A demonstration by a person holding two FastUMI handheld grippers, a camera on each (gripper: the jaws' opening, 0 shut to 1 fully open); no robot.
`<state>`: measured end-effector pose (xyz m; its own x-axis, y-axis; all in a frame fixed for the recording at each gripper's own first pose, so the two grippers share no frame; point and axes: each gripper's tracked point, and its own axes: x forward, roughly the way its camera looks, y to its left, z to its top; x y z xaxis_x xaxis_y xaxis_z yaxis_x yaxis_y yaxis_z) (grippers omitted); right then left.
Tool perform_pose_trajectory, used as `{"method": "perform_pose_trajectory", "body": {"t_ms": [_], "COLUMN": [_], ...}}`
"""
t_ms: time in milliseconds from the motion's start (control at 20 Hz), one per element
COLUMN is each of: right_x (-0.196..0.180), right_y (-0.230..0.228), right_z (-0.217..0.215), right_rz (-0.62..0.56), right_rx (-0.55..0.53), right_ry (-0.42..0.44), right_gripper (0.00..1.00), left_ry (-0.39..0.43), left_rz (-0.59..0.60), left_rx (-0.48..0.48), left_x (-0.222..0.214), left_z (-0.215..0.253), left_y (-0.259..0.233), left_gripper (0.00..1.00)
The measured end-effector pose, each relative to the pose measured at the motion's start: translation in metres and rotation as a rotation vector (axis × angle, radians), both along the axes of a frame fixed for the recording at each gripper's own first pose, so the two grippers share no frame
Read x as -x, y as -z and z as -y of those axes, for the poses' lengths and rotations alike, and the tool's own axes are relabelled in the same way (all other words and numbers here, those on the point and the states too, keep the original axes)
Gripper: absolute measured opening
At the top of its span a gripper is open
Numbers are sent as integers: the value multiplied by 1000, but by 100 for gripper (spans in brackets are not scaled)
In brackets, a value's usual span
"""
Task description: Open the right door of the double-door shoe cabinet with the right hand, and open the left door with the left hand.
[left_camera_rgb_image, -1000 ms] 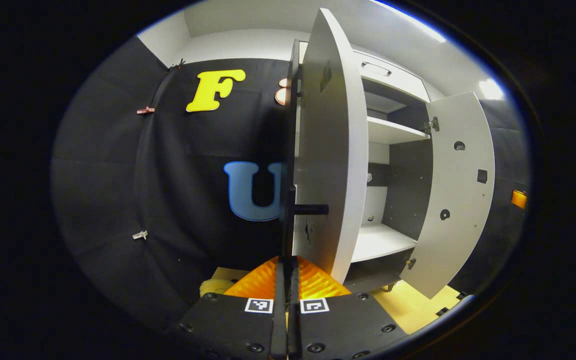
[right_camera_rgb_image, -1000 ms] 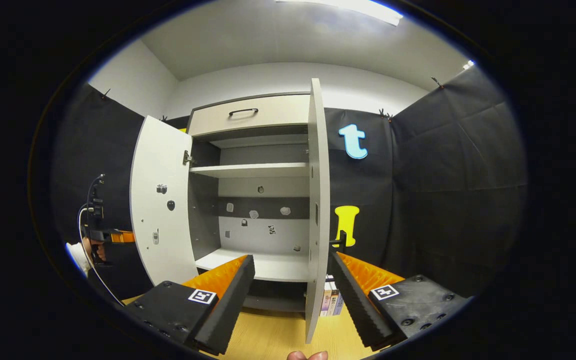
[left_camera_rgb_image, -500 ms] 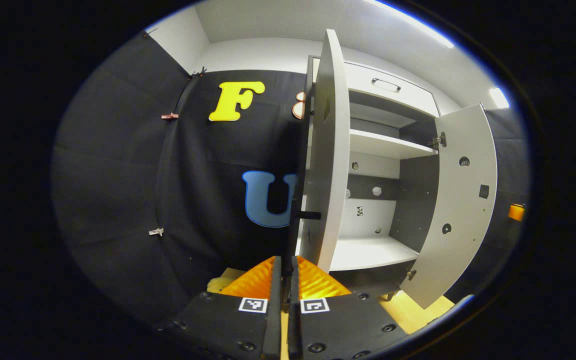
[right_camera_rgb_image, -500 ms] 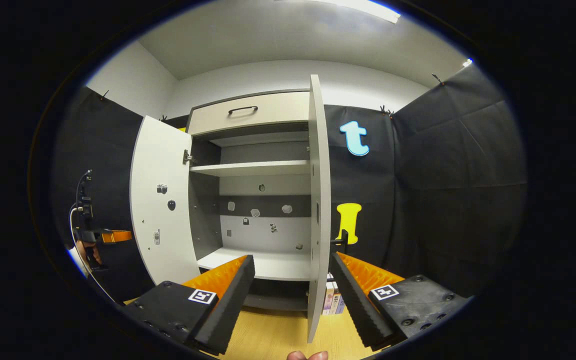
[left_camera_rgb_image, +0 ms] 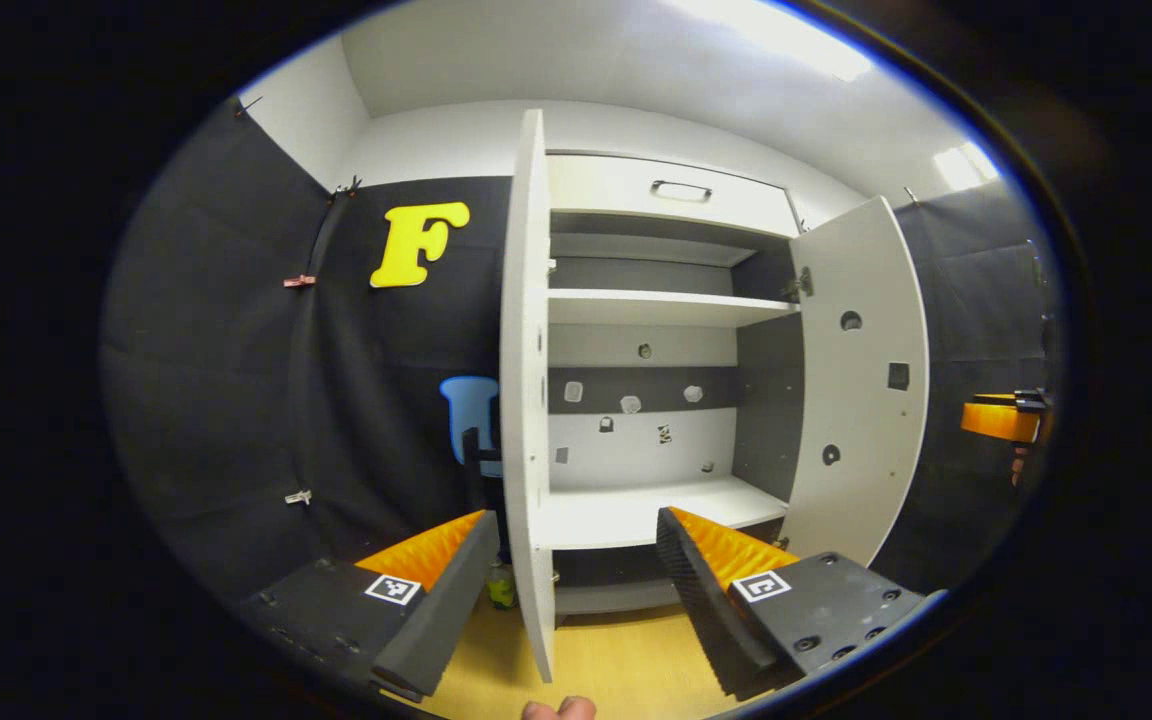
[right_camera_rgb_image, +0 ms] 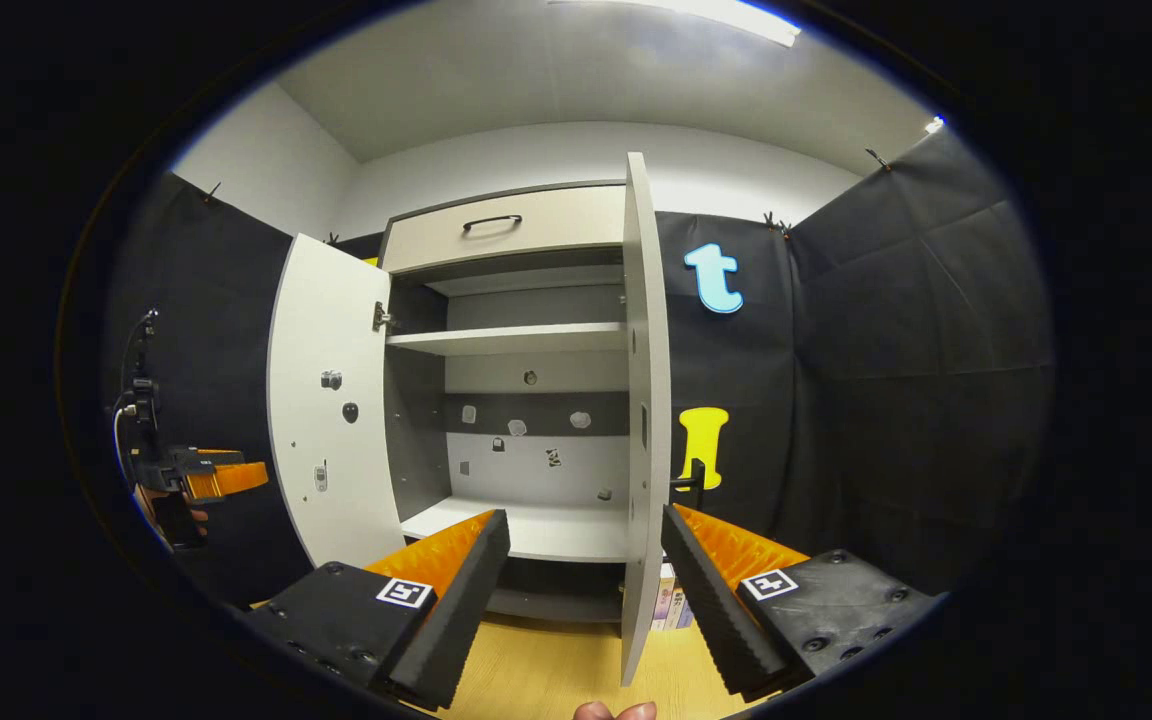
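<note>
Booth floor is pale wood, black cloth walls behind. Shoe cabinet [right_camera_rgb_image: 516,400] stands with left door [left_camera_rgb_image: 526,400] and right door [right_camera_rgb_image: 644,420] both swung out edge-on, shelves bare. Left gripper [left_camera_rgb_image: 576,590] and right gripper [right_camera_rgb_image: 586,590] each gape wide, holding nothing, straddling a door edge without touching. Looks done; I'd back both straight off, clear of the handles.

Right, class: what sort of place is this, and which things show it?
Probably a staged recording booth: black cloth walls surround a shoe cabinet with both doors open, standing on a wooden floor.
</note>
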<state>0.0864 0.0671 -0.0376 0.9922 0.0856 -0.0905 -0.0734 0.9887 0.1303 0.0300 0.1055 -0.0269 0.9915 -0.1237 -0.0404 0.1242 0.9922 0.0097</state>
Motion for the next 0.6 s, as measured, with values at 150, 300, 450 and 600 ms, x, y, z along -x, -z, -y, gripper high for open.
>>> {"method": "perform_pose_trajectory", "body": {"t_ms": [150, 300, 450, 600], "right_x": [1, -1, -3, -4], "right_y": [0, -1, -1, 1], "right_z": [-3, -7, -10, -14], "right_rz": [-1, 4, 4, -1], "right_rx": [-7, -7, -12, -28], "right_ry": [-5, -10, -14, -16], "right_gripper": [96, 96, 96, 96], "left_ry": [18, 13, 19, 7], "left_rz": [16, 41, 41, 9], "left_rx": [5, -9, -11, 33], "left_x": [9, 16, 23, 19], "left_z": [25, 44, 60, 75], "left_y": [-8, -21, -22, -14], "left_gripper": [98, 98, 98, 98]}}
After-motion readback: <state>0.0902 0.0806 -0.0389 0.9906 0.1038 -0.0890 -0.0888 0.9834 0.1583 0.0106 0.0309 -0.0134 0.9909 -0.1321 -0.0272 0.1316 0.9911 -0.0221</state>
